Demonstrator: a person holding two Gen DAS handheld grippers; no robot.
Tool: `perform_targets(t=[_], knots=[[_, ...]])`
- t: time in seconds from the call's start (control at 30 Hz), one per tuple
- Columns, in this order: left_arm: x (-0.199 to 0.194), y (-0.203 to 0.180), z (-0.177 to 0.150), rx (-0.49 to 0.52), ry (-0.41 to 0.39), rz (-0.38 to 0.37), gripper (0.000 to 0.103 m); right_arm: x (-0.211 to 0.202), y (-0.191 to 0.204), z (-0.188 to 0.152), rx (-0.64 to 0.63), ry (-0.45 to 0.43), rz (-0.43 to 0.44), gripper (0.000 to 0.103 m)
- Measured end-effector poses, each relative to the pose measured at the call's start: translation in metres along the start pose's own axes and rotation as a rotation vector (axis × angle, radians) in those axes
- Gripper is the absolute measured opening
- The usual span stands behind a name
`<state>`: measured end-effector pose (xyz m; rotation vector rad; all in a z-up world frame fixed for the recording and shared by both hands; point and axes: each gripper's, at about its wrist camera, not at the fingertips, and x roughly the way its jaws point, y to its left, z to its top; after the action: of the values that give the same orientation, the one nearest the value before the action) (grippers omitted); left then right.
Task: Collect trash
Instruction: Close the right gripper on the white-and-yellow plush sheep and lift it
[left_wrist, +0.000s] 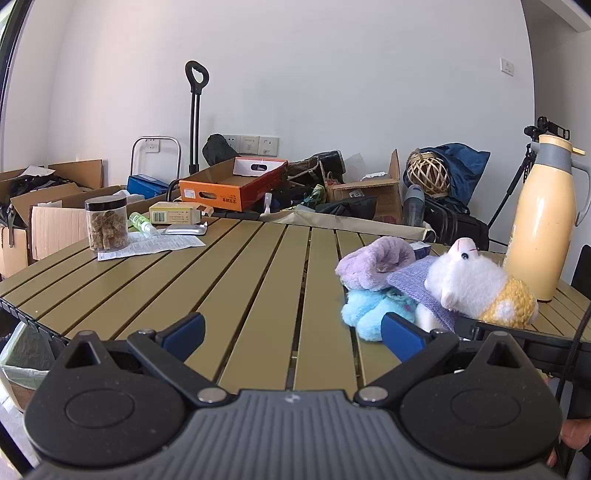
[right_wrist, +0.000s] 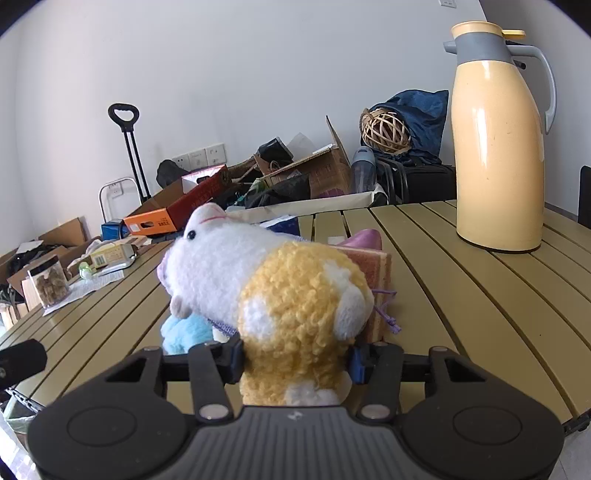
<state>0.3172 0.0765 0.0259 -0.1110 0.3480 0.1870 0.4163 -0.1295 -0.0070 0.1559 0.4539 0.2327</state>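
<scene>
Between the right gripper's (right_wrist: 295, 360) jaws a white-and-yellow plush toy (right_wrist: 295, 295) is sitting, its curly yellow rear pinched from both sides, the blue pads pressing into the fur. Left gripper (left_wrist: 291, 334) is hanging with jaws wide and nothing between them, over bare slats near the bench (left_wrist: 221, 288) edge. Plush is lying on top of a pile: blue fluffy toy (left_wrist: 364, 314) under it on the left, lilac knit cloth (left_wrist: 413, 284), purple plush slipper (left_wrist: 376, 264) behind. Cream thermos (right_wrist: 498, 147) is standing far right, well apart. Snack jar (left_wrist: 106, 229), paper sheet (left_wrist: 159, 245) and small green bottle (left_wrist: 142, 223) are sitting far left. Judgement: grasp step; squeezing deeper than the loose fur and lifting straight up should keep the cloth from dragging along. Whether the plush counts as trash, cannot tell.
</scene>
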Motion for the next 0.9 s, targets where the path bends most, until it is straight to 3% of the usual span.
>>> perform_targets(t=[0.5,0.9], knots=[[0.004,-0.029,0.003,0.013,-0.005,-0.041,0.103,-0.027,-0.024,0.001,0.087,-0.049,0.059,0.047],[0.009,-0.061,-0.004,0.045,0.016,-0.100,0.103,-0.045,-0.041,0.002,0.138,-0.082,0.034,0.047]])
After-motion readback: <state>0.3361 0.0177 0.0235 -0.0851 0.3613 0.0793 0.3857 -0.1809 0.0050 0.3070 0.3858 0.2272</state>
